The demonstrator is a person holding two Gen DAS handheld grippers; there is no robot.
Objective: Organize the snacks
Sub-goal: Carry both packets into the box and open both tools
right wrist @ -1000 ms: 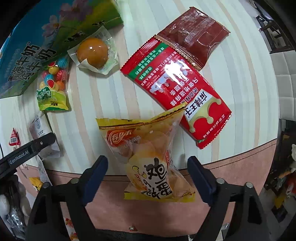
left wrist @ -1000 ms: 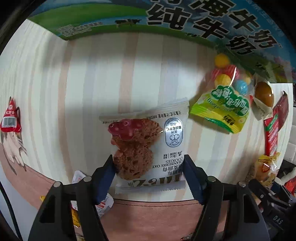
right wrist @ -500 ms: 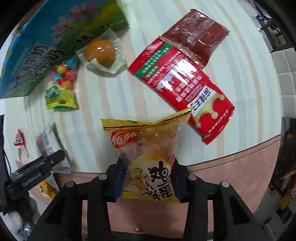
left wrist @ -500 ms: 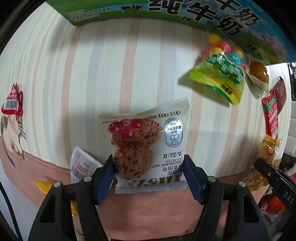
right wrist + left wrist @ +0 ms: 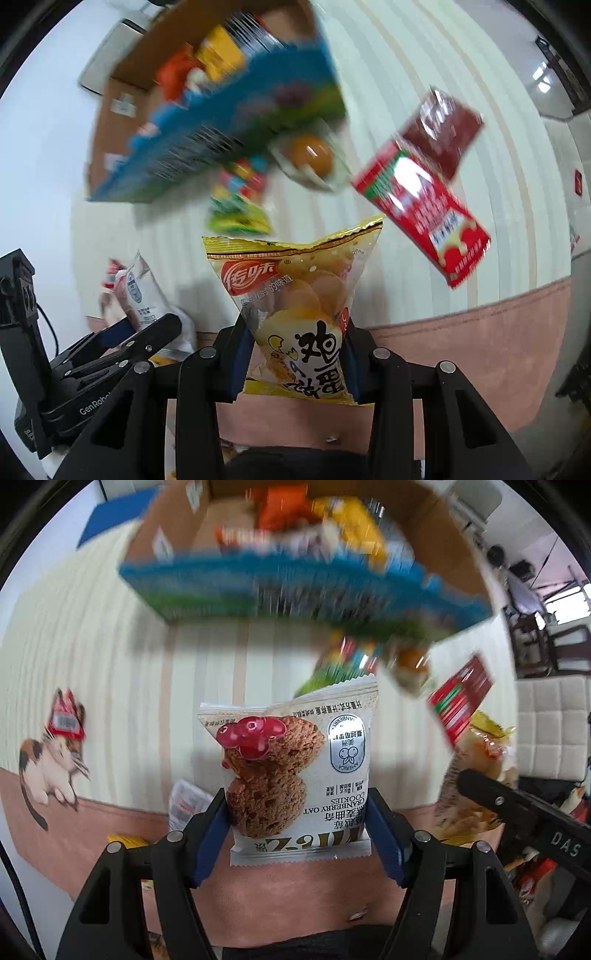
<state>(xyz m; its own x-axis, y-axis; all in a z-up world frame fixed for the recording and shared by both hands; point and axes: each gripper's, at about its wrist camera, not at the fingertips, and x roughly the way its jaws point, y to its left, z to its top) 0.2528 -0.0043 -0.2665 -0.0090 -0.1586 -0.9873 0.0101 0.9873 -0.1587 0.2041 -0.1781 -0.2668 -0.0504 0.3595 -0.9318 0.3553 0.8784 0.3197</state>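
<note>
The left gripper (image 5: 299, 834) is clamped on a white cookie packet (image 5: 295, 771), its blue pads pressing the packet's two side edges near the bottom seal, with the packet standing up above the striped tablecloth (image 5: 110, 701). The right gripper (image 5: 295, 360) is closed tight on a yellow chip bag (image 5: 299, 295), pinching its lower half so the bag narrows between the pads and fans out above them.

Beyond both, much of the scene is smeared by motion. An open cardboard box (image 5: 332, 572) with a blue and green printed side sits at the far side of the table, with orange and yellow packets inside it. Just in front of the box lie a green candy bag (image 5: 240, 206) and a clear-wrapped brown egg (image 5: 310, 155), close together. To their right a long red packet (image 5: 424, 206) lies with a dark red packet (image 5: 447, 129) touching its far end.

The left view alone shows a cat picture (image 5: 51, 768) on the cloth with a small red packet (image 5: 66, 716) just above it, and a white wrapper (image 5: 184, 805) behind the left pad. In it the chip bag appears at the right edge, behind the black arm of the right gripper. The right view shows the left gripper at lower left with the cookie packet in it.
</note>
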